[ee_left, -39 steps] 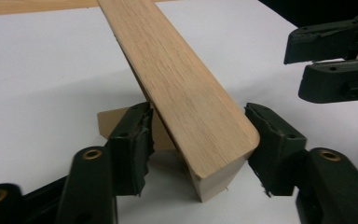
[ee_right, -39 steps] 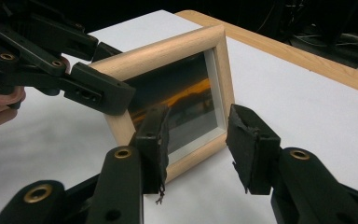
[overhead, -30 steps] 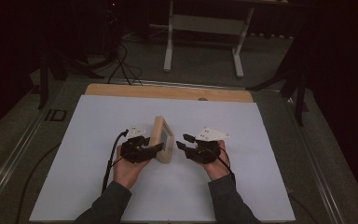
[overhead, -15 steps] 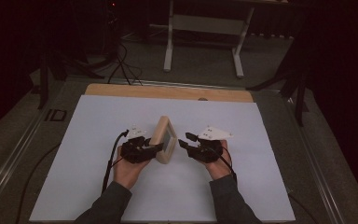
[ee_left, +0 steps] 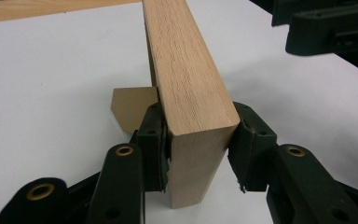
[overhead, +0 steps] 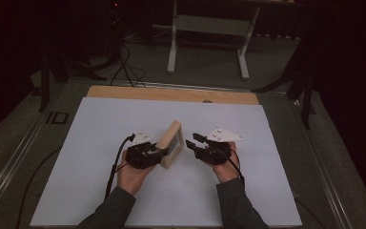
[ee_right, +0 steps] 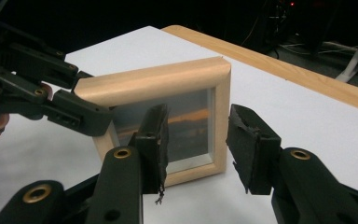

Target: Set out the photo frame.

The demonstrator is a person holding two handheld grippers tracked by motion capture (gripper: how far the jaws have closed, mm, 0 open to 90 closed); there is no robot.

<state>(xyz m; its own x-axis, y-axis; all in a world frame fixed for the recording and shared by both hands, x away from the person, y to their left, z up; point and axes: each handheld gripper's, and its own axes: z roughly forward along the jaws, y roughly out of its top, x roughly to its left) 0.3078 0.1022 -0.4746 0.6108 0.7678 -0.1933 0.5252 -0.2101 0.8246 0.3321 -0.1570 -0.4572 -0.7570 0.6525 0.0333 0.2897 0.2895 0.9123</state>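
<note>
— Frame, wooden, with a dark glass front: where does it stand?

— Near the middle of the white table sheet, upright on its edge and turned at a slant, between the person's two hands. A tan stand flap shows behind it in the left gripper view.

— What is the left gripper doing?

— It sits at the frame's near left end. Its jaws have just been closing, with the frame's thick wooden edge between them. In the left gripper view both black pads lie against the wood, one on each face, so it is clamped on the frame.

— And the right gripper?

— It hovers just right of the frame, facing the glass side. Its jaws stand apart with nothing between them; in the right gripper view the frame sits beyond the pads, untouched.

— Anything else around?

— A light wooden board runs along the far edge of the sheet, and a grey metal stand is on the floor beyond the table.
</note>
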